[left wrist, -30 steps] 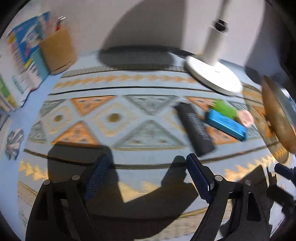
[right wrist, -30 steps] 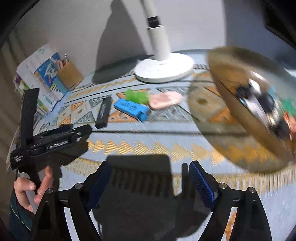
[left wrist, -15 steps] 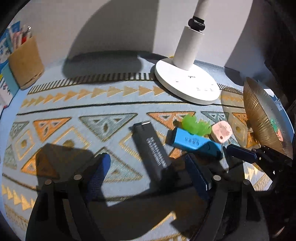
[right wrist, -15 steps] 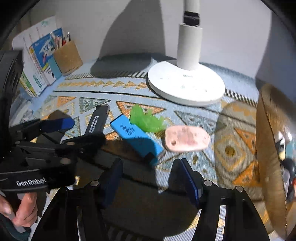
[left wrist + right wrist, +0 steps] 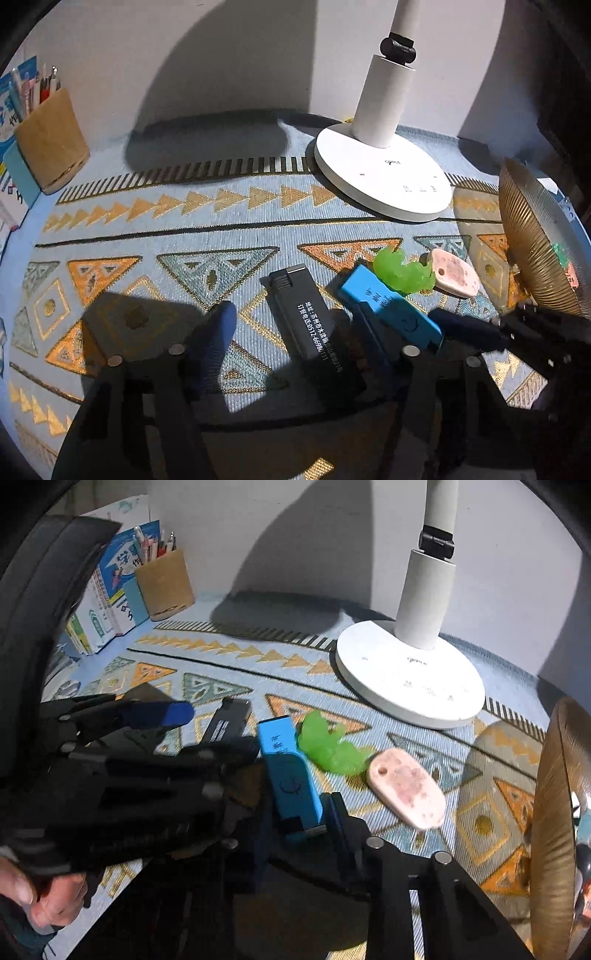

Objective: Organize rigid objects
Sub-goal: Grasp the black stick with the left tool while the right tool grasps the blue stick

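Closing in on a patterned cloth (image 5: pixel 155 221) under lamplight, we work two grippers side by side among four small things lying near the white lamp base (image 5: pixel 384 177).

Leftmost lies the black lighter (image 5: pixel 314 332), a stiff, light bar, smooth and probably slippery, so we judge its long flat sides the place to take it, about mid-length. It sits between the fingers of our left gripper (image 5: pixel 295 339), whose jaws are closing around it. The left pad (image 5: pixel 216 332) stands clear of its side with cloth showing between. The right pad is in shadow close against the other side, and we cannot tell whether it touches.

Just right of it lies the blue lighter (image 5: pixel 290 771), equally rigid and light. Our right gripper (image 5: pixel 299 827) has shut on its near end, one pad on each long side, a hold so close to the tip that we think it may pivot when lifted.

Farther right, the green toy (image 5: pixel 330 747) touches the blue lighter's far end and looks harder to pinch. The pink tag (image 5: pixel 406 788) lies flat, apart from any finger. At the far right stands the gold bowl (image 5: pixel 550 830), already holding small things.
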`<state>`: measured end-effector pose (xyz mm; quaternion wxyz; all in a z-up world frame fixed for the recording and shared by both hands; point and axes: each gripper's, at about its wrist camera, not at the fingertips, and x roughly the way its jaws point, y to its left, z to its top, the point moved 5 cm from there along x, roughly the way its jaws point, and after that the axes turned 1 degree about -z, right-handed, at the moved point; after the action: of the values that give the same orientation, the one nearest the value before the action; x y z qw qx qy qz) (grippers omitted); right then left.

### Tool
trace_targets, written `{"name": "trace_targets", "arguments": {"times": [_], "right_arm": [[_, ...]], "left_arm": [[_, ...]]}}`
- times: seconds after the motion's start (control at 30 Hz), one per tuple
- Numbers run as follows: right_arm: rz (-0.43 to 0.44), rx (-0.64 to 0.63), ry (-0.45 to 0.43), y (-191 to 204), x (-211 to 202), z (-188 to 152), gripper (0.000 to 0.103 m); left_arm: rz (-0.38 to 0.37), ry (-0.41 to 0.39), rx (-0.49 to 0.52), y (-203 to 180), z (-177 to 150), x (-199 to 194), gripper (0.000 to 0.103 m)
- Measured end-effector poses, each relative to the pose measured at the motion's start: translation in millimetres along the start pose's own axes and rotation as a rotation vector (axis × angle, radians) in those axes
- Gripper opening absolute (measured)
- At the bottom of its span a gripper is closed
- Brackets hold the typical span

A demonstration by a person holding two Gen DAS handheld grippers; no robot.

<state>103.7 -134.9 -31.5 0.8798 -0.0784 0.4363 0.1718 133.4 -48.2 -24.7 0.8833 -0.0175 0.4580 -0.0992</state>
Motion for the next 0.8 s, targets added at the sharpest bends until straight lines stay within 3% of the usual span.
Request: {"name": "trace_targets", "arguments": {"times": [0.03, 0.1, 0.23, 0.5, 0.63, 0.8], "right_arm": [[-0.004, -0.002, 0.000, 1.3, -2.4, -3.5, 0.026], [-0.006, 0.004, 0.002, 3.3, -7.2, -10.0, 0.025], [-0.011, 0.058, 0.018, -0.1, -26.7, -35.8, 0.025], [-0.028, 0.146, 0.016, -11.0, -75.7, -104.2, 0.025], [0.007, 0.190, 0.015, -5.9, -96.7, -128.1, 0.025], [0.002, 0.202, 0.014, 5.5, -104.6, -144.1, 0.029]], "left_arm": [[0.003, 0.001, 0.006, -1.3, -0.3, 0.0, 0.043], [0.002, -0.002, 0.032, -7.8, -1.9, -1.2, 0.030], [0.001, 0.000, 0.066, -16.2, -12.7, -7.6, 0.023], [-0.047, 0.014, 0.104, -14.3, -74.3, -52.8, 0.022], [-0.100, 0.014, 0.104, -11.6, -104.6, -74.1, 0.022], [-0.069, -0.008, 0.117, -12.0, -116.4, -80.7, 0.024]]}}
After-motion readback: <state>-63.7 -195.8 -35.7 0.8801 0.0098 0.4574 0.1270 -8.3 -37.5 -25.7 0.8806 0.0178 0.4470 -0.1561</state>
